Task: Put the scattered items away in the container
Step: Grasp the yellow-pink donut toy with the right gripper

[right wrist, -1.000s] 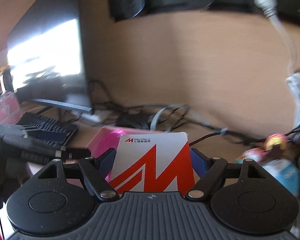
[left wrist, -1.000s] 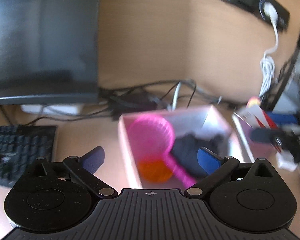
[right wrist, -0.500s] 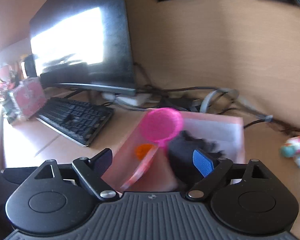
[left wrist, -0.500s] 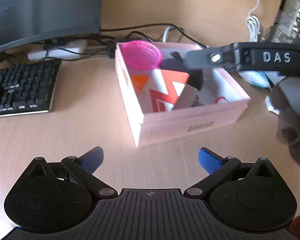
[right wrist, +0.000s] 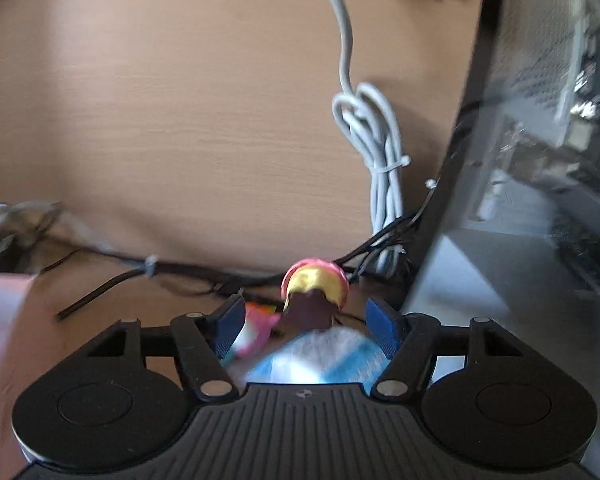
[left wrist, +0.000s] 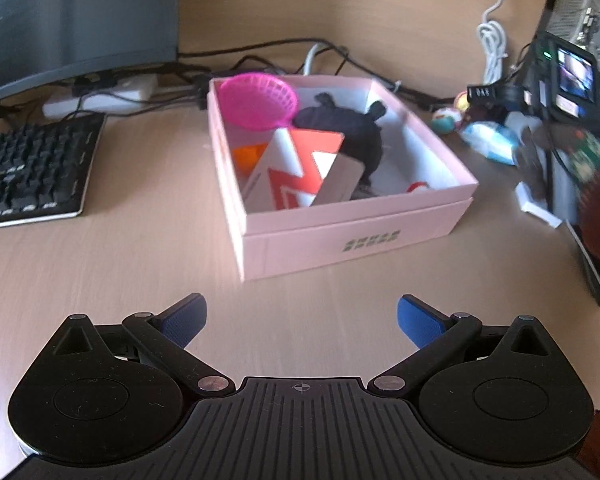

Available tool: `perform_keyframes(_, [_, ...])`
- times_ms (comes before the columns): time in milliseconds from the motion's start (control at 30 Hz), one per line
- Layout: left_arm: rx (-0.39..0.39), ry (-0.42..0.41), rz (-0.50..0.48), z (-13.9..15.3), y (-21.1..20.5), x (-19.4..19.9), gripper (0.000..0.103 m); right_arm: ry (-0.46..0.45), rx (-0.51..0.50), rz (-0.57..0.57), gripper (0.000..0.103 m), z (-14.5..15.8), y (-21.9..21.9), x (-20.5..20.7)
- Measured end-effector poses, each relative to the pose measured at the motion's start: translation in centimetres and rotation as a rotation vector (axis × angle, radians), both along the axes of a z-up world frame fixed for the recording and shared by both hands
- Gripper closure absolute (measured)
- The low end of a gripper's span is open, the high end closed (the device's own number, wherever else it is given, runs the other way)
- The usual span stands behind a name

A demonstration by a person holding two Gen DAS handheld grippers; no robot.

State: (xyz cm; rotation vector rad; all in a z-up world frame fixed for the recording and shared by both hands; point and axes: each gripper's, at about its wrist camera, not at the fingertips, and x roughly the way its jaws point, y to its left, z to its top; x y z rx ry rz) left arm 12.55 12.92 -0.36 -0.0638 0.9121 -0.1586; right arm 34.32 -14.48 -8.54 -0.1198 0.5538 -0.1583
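Two blue pads of your right gripper [right wrist: 304, 330] are closing around the blue-white packet [right wrist: 320, 360], not yet pressing it; it lies straight ahead. Your left gripper [left wrist: 302, 316] is open and empty, the pink box [left wrist: 356, 236] beyond it.

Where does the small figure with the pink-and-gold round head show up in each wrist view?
Left wrist view: the figure sits small at upper right, on the desk beyond the pink box, beside the blue-and-white packet.
Right wrist view: the figure is at centre, just ahead of the closing right gripper, not pressed by its pads.
Shared landmark: the bundled white cable on the wall.
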Motion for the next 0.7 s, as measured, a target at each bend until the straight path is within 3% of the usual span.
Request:
perform_keyframes(167, [0.015,0.015,0.037,0.2,0.6,-0.1,0.000,0.057,0.020,-0.021,0.034,-1.8,-1.0,4.2])
perform_keyframes(200, [0.015,0.018,0.041,0.2,0.7,-0.1,0.000,0.072,0.044,-0.022,0.042,-2.1,-1.4,4.5])
perform_keyframes(233, [0.014,0.021,0.043,0.1,0.7,-0.2,0.000,0.087,0.066,-0.018,0.060,-2.2,-1.7,4.5])
perform_keyframes(300, [0.012,0.030,0.041,0.0,0.6,-0.4,0.000,0.121,0.098,0.013,0.065,-2.4,-1.9,3.9])
perform_keyframes(467, [0.014,0.036,-0.004,-0.1,-0.3,-1.2,0.000,0.133,0.120,0.111,0.065,-2.8,-0.4,-1.8])
perform_keyframes(700, [-0.008,0.018,-0.074,-0.1,-0.9,-3.7,0.000,0.173,0.173,0.241,0.065,-2.3,2.0,-14.7])
